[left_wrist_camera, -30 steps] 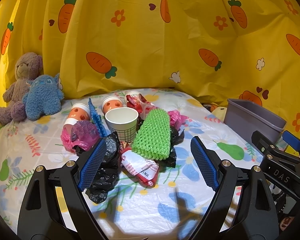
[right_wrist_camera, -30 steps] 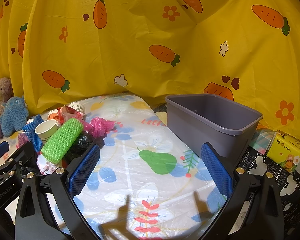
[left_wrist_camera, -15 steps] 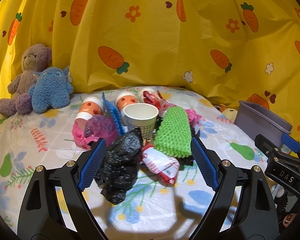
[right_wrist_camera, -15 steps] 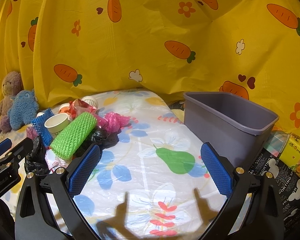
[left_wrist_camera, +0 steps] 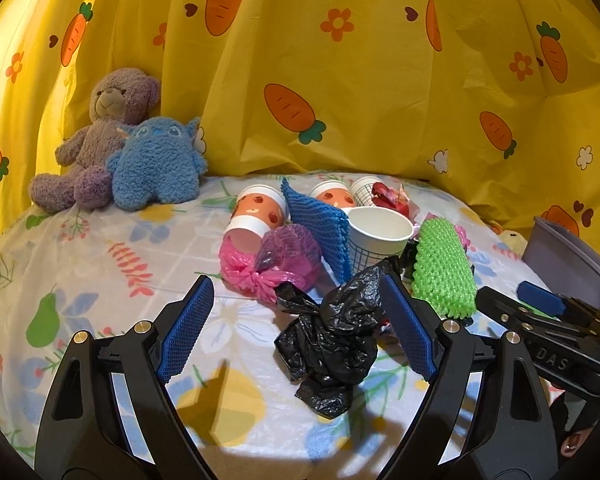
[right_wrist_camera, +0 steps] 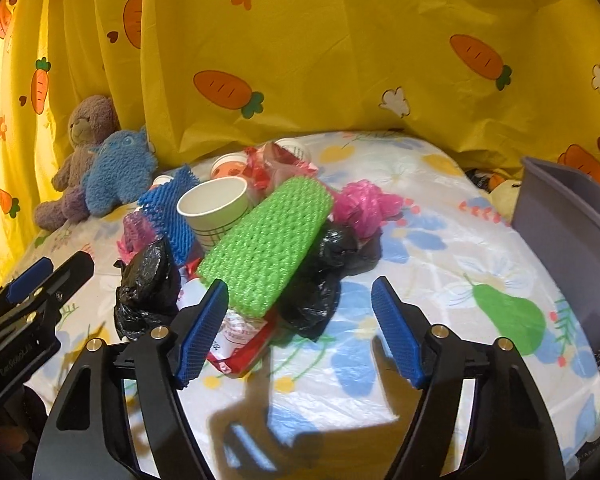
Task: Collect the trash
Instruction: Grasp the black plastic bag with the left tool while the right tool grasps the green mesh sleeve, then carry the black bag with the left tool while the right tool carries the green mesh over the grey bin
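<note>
With nothing yet gathered, the left gripper [left_wrist_camera: 296,332] hangs released, its jaws framing the near black bag [left_wrist_camera: 332,336] at the pile's left, the right gripper [right_wrist_camera: 300,328] spread before the green mesh sleeve [right_wrist_camera: 266,240], so next comes closing in, then carrying to the gray bin [right_wrist_camera: 568,236] far right.

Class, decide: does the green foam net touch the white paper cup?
Touching. The right wrist view shows the green foam net leaning against the white paper cup.
</note>
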